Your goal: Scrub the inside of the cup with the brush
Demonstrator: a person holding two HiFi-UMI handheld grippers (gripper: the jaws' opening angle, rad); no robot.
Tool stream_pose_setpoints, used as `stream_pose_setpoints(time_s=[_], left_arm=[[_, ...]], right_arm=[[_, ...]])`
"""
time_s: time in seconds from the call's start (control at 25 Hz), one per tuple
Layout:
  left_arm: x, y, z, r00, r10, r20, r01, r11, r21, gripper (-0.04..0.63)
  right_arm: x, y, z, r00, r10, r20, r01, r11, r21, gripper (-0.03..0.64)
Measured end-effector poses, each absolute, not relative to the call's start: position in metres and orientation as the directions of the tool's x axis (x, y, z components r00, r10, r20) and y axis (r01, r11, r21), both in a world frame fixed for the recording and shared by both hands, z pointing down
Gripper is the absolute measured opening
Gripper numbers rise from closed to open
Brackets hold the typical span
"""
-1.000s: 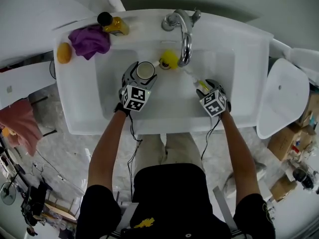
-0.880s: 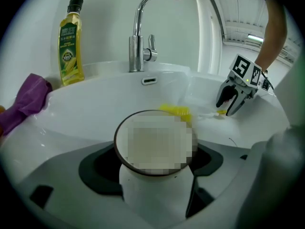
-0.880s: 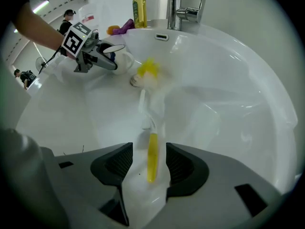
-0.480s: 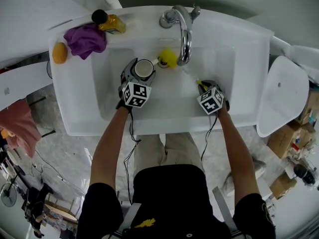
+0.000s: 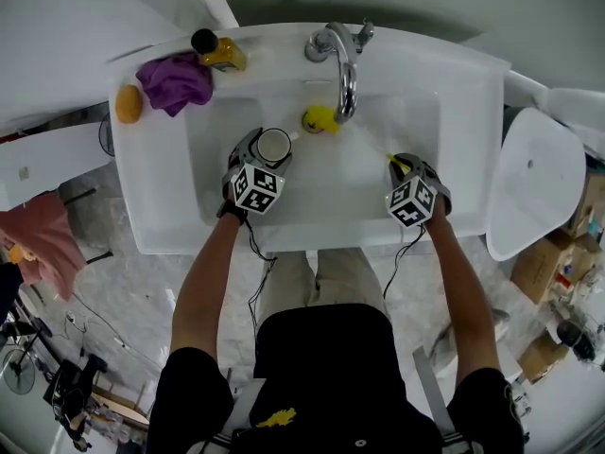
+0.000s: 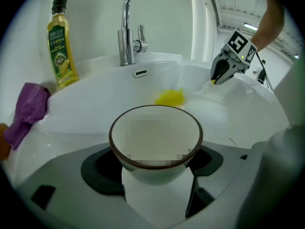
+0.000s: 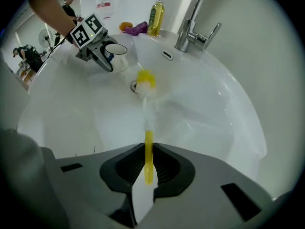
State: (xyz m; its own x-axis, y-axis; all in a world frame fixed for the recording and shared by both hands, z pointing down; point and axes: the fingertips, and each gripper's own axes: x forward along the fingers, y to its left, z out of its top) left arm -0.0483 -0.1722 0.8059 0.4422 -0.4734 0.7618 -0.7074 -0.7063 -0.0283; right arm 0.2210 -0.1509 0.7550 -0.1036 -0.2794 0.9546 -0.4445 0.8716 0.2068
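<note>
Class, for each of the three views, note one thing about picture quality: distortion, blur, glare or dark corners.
Head view: the fisheye lens bows the straight rim of the sink; focus is sharp. Left gripper view: black corners, and a mosaic patch hides the inside of the cup. Right gripper view: black corners; the clear neck and head of the brush smear softly into the bright white sink.

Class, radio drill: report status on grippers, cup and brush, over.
Left gripper shut on cup. Right gripper jaws just closing on brush handle. Brush head by drain, outside cup. Faucet spout nearby.
</note>
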Motion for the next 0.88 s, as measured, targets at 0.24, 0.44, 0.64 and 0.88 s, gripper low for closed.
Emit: stream_pose_setpoints(time_s=[0.24,0.44,0.64,0.88], left_arm=[[-0.059,-0.149,0.764,0.428,-0.42,0.8,-0.68,-0.733,-0.022,0.402],[-0.053,-0.134,0.731,0.452,-0.318,0.834,-0.599,-0.8,0.02,0.402],[-0.044,-0.138,0.703,0.418,-0.296,0.859,-0.523,-0.851,-0.038,0.402],[-0.034,-0.138,0.691,0.364,-0.221,0.905,-0.452,-0.891,-0.036,0.402]], right_arm=[[0.22,-0.151,0.68,-0.098,-0.369,0.924,-0.239,0.91,0.338,0.074],[0.207,-0.146,0.598,-0.122,-0.437,0.891,-0.006,0.898,0.44,0.072],[0.192,-0.157,0.529,-0.135,-0.504,0.853,0.148,0.841,0.52,0.071],[0.172,-0.172,0.48,-0.134,-0.561,0.817,0.315,0.757,0.572,0.069]])
